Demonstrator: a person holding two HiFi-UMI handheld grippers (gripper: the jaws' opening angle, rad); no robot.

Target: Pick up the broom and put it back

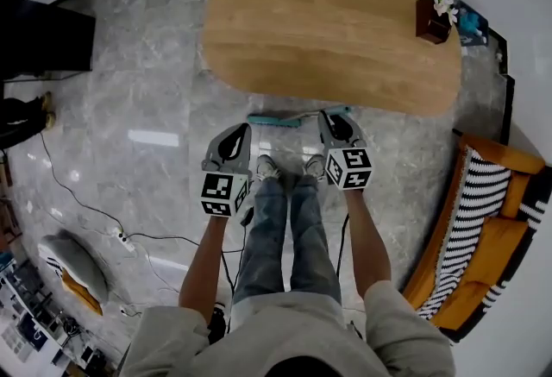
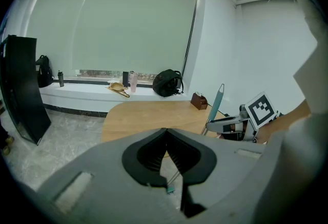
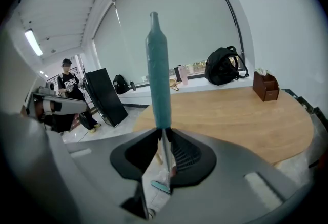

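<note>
The broom has a teal grip (image 3: 158, 72) and a thin metal rod. The grip stands up out of my right gripper (image 3: 163, 135), which is shut on the rod just below it. The teal broom head (image 1: 276, 119) lies on the marble floor at the table's near edge, in front of the person's shoes, and it also shows under the jaws (image 3: 160, 186). In the head view the right gripper (image 1: 335, 120) is at the head's right end. My left gripper (image 1: 235, 137) hangs left of the broom, apart from it. Its jaws (image 2: 165, 133) meet at the tips with nothing held.
A long oval wooden table (image 1: 345, 30) stands just beyond the broom, with a small brown box (image 1: 433, 21) at its far right. A striped sofa (image 1: 483, 220) is at the right. A power strip and cables (image 1: 121, 237) lie at the left. A person (image 3: 69, 89) stands by a black panel.
</note>
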